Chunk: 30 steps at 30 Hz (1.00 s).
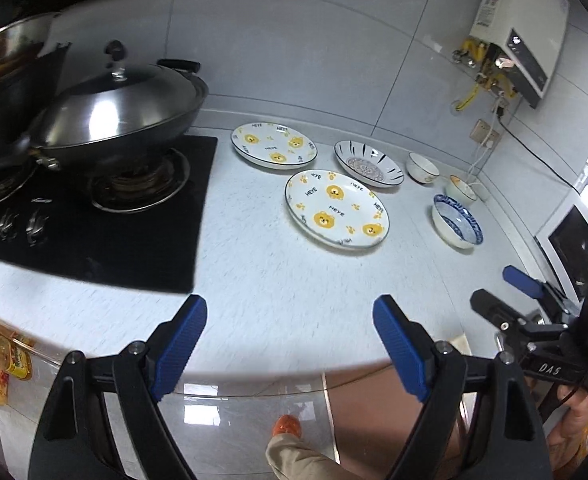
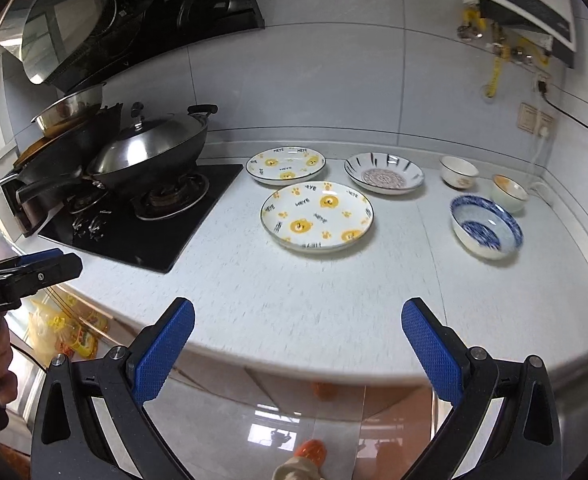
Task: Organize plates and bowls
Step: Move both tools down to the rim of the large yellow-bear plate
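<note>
White speckled stone made up the countertop (image 2: pixel 294 292) we faced, with all the crockery laid out on it. We held the left gripper (image 1: pixel 290 344) over the front edge, its blue-padded fingers (image 1: pixel 182 344) spread wide and holding nothing. The right gripper (image 2: pixel 297 344) hung likewise above the counter edge, jaws apart and empty.

Nearest us lay the large bear-print plate (image 2: pixel 317 216), and just behind it to the left a second bear-print plate (image 2: pixel 286 165). Beside that one, to the right, sat the striped dish (image 2: pixel 383 175) with a patterned centre. Further right we saw three bowls standing apart from each other: a small white bowl (image 2: pixel 458 172) at the back, a cream bowl (image 2: pixel 509 192) near the corner, and the blue-patterned bowl (image 2: pixel 485 226) closest to us.

At the left a lidded wok (image 2: pixel 150 152) rested on the black hob (image 2: pixel 142 224).
</note>
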Each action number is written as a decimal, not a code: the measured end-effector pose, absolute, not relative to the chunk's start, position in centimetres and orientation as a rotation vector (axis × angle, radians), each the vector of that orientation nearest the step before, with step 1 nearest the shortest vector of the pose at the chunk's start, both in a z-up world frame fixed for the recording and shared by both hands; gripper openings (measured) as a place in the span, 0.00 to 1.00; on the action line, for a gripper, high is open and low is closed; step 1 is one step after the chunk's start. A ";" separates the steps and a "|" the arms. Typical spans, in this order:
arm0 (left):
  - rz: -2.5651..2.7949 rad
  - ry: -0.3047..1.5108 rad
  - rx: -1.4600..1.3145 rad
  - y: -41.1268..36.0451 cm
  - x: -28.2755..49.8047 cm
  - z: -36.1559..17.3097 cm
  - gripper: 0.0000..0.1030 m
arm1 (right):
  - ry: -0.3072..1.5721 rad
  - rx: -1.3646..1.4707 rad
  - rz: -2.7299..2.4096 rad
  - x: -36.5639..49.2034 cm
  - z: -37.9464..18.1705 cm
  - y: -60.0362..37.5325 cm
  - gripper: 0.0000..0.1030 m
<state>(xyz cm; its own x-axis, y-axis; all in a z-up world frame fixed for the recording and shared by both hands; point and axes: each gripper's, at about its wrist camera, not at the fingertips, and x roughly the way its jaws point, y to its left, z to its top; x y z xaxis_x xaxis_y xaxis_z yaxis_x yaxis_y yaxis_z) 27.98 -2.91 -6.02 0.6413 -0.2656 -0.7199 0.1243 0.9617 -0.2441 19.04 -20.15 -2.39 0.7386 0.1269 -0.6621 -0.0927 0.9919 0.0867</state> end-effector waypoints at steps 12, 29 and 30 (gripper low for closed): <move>-0.216 1.019 -0.228 -8.0 45.3 -10.6 0.83 | 0.934 0.092 0.250 35.6 -8.4 -25.8 0.99; -0.336 1.161 -0.159 -9.9 56.1 -19.3 0.83 | 1.092 0.174 0.161 44.9 -14.1 -27.1 0.99; -0.340 1.170 -0.161 -9.9 56.4 -19.5 0.83 | 1.100 0.182 0.161 45.3 -14.5 -27.2 0.99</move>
